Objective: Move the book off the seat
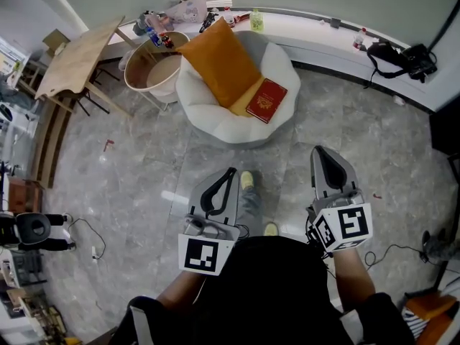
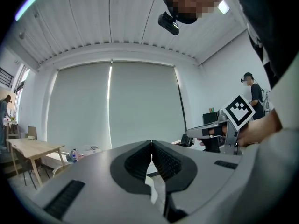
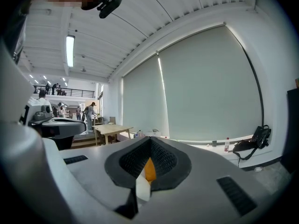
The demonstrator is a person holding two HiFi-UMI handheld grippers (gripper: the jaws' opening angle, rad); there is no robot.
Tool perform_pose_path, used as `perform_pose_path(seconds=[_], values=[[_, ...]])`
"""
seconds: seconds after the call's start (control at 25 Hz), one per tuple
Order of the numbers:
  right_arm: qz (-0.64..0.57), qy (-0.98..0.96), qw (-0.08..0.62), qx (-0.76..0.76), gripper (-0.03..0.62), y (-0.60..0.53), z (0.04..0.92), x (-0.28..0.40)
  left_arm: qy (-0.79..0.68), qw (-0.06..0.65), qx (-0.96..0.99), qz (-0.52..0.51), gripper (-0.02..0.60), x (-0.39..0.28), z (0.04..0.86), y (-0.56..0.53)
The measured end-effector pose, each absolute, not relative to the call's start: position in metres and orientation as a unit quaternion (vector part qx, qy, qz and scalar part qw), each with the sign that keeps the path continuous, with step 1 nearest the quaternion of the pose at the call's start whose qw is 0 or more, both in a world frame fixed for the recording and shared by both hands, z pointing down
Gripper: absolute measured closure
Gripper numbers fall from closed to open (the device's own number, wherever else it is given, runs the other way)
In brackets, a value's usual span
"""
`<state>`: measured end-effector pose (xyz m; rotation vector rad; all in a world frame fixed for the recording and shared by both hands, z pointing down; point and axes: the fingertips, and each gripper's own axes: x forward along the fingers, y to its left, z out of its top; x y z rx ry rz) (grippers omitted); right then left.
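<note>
Two grippers: we see both shut and empty, held side by side low in the head view, above the grey floor and well apart from the seat.
Left gripper: in its own view the ribbed pads meet at the tips, leaving only a thin slit lower down. We find nothing between them.
Right gripper: its own view shows the pads closed tip to tip on nothing. Through the slit below the tips we make out a sliver of orange over white from the scene ahead.
Each other: in the left gripper view we see the right gripper off to the side, a hand around its handle.
Book: red with a gold pattern, it lies flat on the right part of the seat, its left edge against the lower corner of the cushion. Neither gripper touches it.
Cushion: orange, it leans across the back and middle of the seat.
Seat: white, round and padded, it stands on the floor ahead of the person's shoes.
Left of the seat: we see a round tub just beside it and a wooden table further out.
Behind the seat: a white ledge runs along the wall, with bottles and a black bag on it.
</note>
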<state>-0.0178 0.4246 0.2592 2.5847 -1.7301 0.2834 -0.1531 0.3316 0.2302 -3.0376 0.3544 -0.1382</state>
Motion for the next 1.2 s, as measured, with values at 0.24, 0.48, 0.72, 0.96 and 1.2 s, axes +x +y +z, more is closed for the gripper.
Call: perform_pose_path(seconds=[0.24,0.48,0.72,0.96,1.2], values=[[0.100,-0.553,0.011,0.827,0.583,0.394,0.267,0.012,0.106,0.044,-0.992,-0.046,0.569,-0.121,0.234,0.303],[0.112,-0.552,0.012,0.826,0.583,0.360,0.271,0.043,0.098,0.033,-0.993,-0.053,0.569,-0.084,0.238,0.268],[0.126,-0.554,0.013,0.823,0.583,0.330,0.283,0.069,0.091,0.022,-0.994,-0.063,0.568,-0.052,0.244,0.235],[0.147,-0.556,0.012,0.818,0.583,0.300,0.293,0.088,0.089,0.013,-0.992,-0.083,0.569,-0.029,0.253,0.199],[0.158,-0.552,0.017,0.818,0.583,0.275,0.299,0.102,0.088,0.004,-0.992,-0.085,0.569,-0.015,0.256,0.168]])
